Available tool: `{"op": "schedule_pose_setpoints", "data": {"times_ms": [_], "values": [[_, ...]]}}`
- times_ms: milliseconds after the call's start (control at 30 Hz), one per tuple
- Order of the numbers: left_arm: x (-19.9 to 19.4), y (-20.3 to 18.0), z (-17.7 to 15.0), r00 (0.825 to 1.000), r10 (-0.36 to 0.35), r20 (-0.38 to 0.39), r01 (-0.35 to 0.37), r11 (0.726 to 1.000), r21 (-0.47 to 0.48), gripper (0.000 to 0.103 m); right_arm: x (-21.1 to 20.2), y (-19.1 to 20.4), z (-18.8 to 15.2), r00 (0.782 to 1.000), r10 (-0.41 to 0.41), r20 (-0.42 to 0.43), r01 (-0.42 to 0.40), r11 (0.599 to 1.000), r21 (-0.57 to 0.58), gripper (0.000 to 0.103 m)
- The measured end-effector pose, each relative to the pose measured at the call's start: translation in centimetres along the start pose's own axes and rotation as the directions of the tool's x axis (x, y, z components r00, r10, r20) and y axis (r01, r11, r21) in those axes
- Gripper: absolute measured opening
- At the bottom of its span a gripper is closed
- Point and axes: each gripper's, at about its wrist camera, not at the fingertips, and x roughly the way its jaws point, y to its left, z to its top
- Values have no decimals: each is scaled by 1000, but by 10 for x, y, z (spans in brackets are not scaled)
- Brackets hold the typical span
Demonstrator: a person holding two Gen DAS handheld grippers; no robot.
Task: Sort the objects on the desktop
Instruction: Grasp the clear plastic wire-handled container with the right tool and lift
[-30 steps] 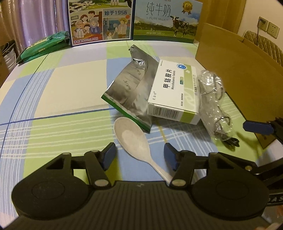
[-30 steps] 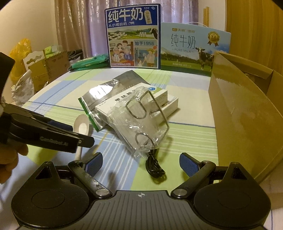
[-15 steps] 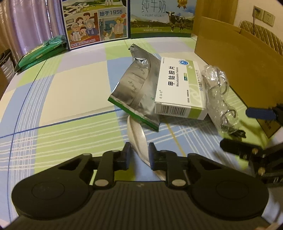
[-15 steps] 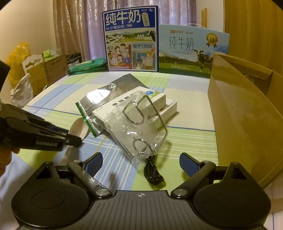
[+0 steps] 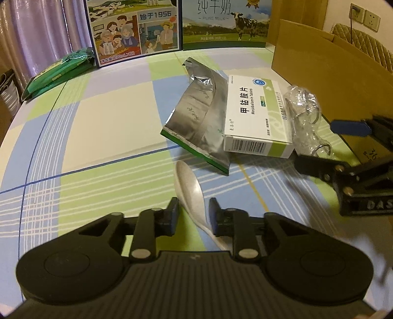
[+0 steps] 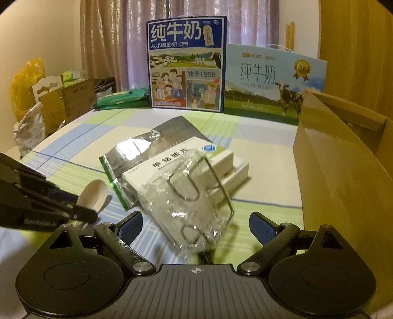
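Half the spoon (image 5: 190, 193) handle hides behind the left gripper (image 5: 192, 213).

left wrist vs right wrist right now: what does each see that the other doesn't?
Only the left wrist view shows the wall sockets and the left gripper closed around the spoon at its neck. Only the right wrist view shows the yellow bag, the side cartons and the right gripper open just short of the clear bag of wire hooks. Both show the foil pouch, medicine box, milk cartons and cardboard box.
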Motion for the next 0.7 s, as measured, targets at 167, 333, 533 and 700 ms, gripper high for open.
{"op": "schedule_pose_setpoints", "data": {"times_ms": [167, 333, 533, 700], "values": [[1, -2, 1, 1000, -1, 3, 1, 1000, 1, 35, 12, -1, 4, 1000, 28, 5, -28, 999, -15, 91], [2, -1, 1, 1000, 0, 1, 0, 1000, -15, 46, 20, 1, 6, 998, 57, 6, -56, 998, -31, 91], [1, -2, 0, 1000, 1, 2, -1, 1000, -12, 52, 15, 4, 6, 999, 33, -2, -33, 998, -53, 71], [0, -1, -2, 1000, 9, 9, -9, 1000, -19, 56, 8, 9, 5, 1000, 20, -17, -21, 997, -72, 35]]}}
